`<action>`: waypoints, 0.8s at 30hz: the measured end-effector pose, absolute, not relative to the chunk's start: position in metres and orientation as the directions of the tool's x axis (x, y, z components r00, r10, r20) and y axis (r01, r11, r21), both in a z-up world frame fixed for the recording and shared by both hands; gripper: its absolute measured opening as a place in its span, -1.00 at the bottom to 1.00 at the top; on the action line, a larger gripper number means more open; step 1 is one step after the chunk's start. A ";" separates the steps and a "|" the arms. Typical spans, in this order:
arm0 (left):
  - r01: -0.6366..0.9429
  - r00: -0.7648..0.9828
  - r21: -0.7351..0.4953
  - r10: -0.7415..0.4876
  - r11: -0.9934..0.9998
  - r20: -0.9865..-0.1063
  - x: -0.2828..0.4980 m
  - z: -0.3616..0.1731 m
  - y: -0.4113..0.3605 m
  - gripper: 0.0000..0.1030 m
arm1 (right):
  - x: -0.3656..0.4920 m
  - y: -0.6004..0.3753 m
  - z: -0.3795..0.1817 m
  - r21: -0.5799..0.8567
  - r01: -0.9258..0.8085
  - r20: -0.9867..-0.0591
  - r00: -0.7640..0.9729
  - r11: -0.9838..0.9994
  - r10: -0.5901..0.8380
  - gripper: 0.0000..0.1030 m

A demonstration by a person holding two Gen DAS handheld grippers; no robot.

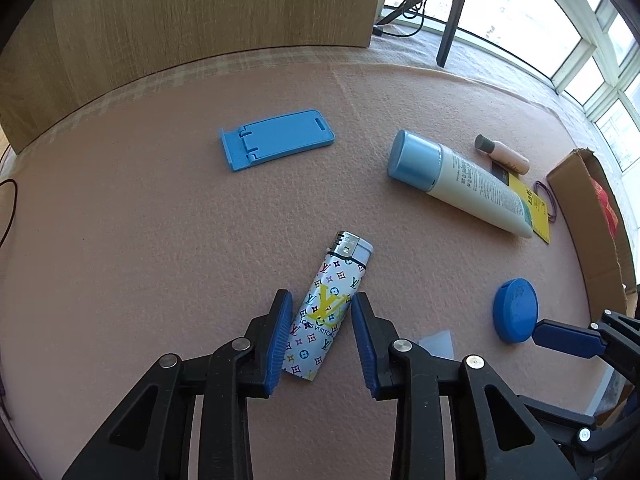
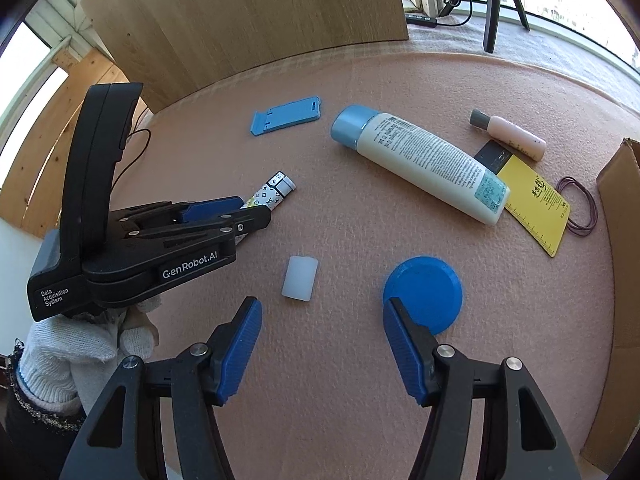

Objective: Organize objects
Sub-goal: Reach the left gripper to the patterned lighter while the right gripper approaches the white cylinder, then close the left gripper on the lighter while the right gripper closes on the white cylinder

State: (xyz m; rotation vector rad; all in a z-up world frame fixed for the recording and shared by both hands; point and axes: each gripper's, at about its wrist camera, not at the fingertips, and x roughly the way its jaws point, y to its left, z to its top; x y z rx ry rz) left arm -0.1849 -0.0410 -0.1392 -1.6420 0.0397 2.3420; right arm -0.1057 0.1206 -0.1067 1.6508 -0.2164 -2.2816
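Left claw (image 1: pixel 320 332) open astride patterned plastic lighter (image 1: pixel 328 308), right claw (image 2: pixel 322 344) open, empty; skewed lighter may twist out on closing.

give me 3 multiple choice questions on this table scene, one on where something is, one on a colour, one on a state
1. Where does the lighter lie?
A. between the fingers of the left tongs
B. inside the cardboard box
C. on top of the phone stand

2. What colour is the cap of the lotion bottle?
A. red
B. light blue
C. black

3. How do the right tongs stand?
A. shut on the round lid
B. shut on the white block
C. open, holding nothing

Answers: 1 A, the blue pads flank its patterned body on the mat. 2 B, the cap at its wide end is pale blue. 3 C, the fingers are spread with only mat between them.
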 end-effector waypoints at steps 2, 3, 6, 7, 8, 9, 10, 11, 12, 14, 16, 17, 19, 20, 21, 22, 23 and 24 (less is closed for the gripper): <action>-0.219 -0.320 -0.138 0.204 -0.966 -0.925 -0.184 -0.139 -0.050 -0.40 | -0.111 0.113 -0.111 0.288 0.180 -0.904 -0.273 -0.941 -0.329 0.04; -0.206 -0.322 -0.139 0.201 -0.969 -0.925 -0.184 -0.139 -0.055 -0.41 | -0.113 0.109 -0.114 0.286 0.186 -0.907 -0.265 -0.940 -0.328 -0.01; -0.175 -0.328 -0.144 0.196 -0.974 -0.924 -0.182 -0.140 -0.068 -0.43 | -0.121 0.096 -0.122 0.276 0.208 -0.915 -0.242 -0.938 -0.323 -0.09; -0.168 -0.330 -0.143 0.192 -0.975 -0.924 -0.180 -0.140 -0.073 -0.44 | -0.123 0.091 -0.126 0.267 0.216 -0.920 -0.235 -0.939 -0.315 -0.10; -0.161 -0.332 -0.141 0.188 -0.977 -0.924 -0.179 -0.140 -0.077 -0.45 | -0.126 0.087 -0.129 0.254 0.222 -0.925 -0.228 -0.941 -0.304 -0.14; -0.154 -0.333 -0.142 0.186 -0.978 -0.924 -0.178 -0.140 -0.081 -0.47 | -0.129 0.084 -0.132 0.243 0.227 -0.931 -0.220 -0.943 -0.292 -0.18; -0.146 -0.335 -0.144 0.185 -0.979 -0.924 -0.176 -0.140 -0.086 -0.47 | -0.131 0.081 -0.134 0.237 0.231 -0.934 -0.214 -0.944 -0.287 -0.20; -0.138 -0.336 -0.146 0.185 -0.980 -0.924 -0.174 -0.140 -0.089 -0.48 | -0.132 0.079 -0.135 0.227 0.237 -0.936 -0.216 -0.945 -0.279 -0.20; -0.132 -0.338 -0.150 0.186 -0.980 -0.923 -0.173 -0.140 -0.092 -0.49 | -0.133 0.077 -0.135 0.211 0.247 -0.938 -0.221 -0.946 -0.267 -0.20; -0.121 -0.344 -0.151 0.184 -0.981 -0.921 -0.168 -0.140 -0.095 -0.49 | -0.134 0.072 -0.134 0.190 0.264 -0.942 -0.221 -0.946 -0.251 -0.21; -0.110 -0.352 -0.155 0.184 -0.982 -0.918 -0.165 -0.140 -0.099 -0.49 | -0.133 0.067 -0.134 0.157 0.287 -0.947 -0.227 -0.945 -0.227 -0.32; -0.104 -0.357 -0.156 0.183 -0.982 -0.916 -0.162 -0.140 -0.100 -0.49 | -0.132 0.066 -0.134 0.138 0.302 -0.949 -0.231 -0.943 -0.213 -0.44; -0.096 -0.365 -0.155 0.180 -0.983 -0.913 -0.158 -0.140 -0.100 -0.50 | -0.130 0.063 -0.135 0.099 0.327 -0.951 -0.246 -0.940 -0.186 -0.60; -0.094 -0.369 -0.152 0.177 -0.984 -0.912 -0.154 -0.140 -0.100 -0.51 | -0.129 0.063 -0.135 0.094 0.335 -0.950 -0.251 -0.937 -0.185 -0.63; -0.092 -0.373 -0.151 0.174 -0.984 -0.911 -0.151 -0.140 -0.100 -0.51 | -0.128 0.064 -0.135 0.095 0.338 -0.949 -0.253 -0.936 -0.188 -0.67; -0.091 -0.375 -0.150 0.174 -0.984 -0.911 -0.149 -0.140 -0.099 -0.52 | -0.128 0.065 -0.135 0.099 0.339 -0.948 -0.254 -0.935 -0.193 -0.68; -0.089 -0.377 -0.151 0.173 -0.985 -0.910 -0.146 -0.140 -0.098 -0.52 | -0.128 0.066 -0.134 0.105 0.339 -0.947 -0.254 -0.935 -0.199 -0.72; -0.084 -0.378 -0.155 0.175 -0.984 -0.909 -0.142 -0.140 -0.097 -0.52 | -0.128 0.068 -0.133 0.114 0.338 -0.945 -0.253 -0.934 -0.207 -0.75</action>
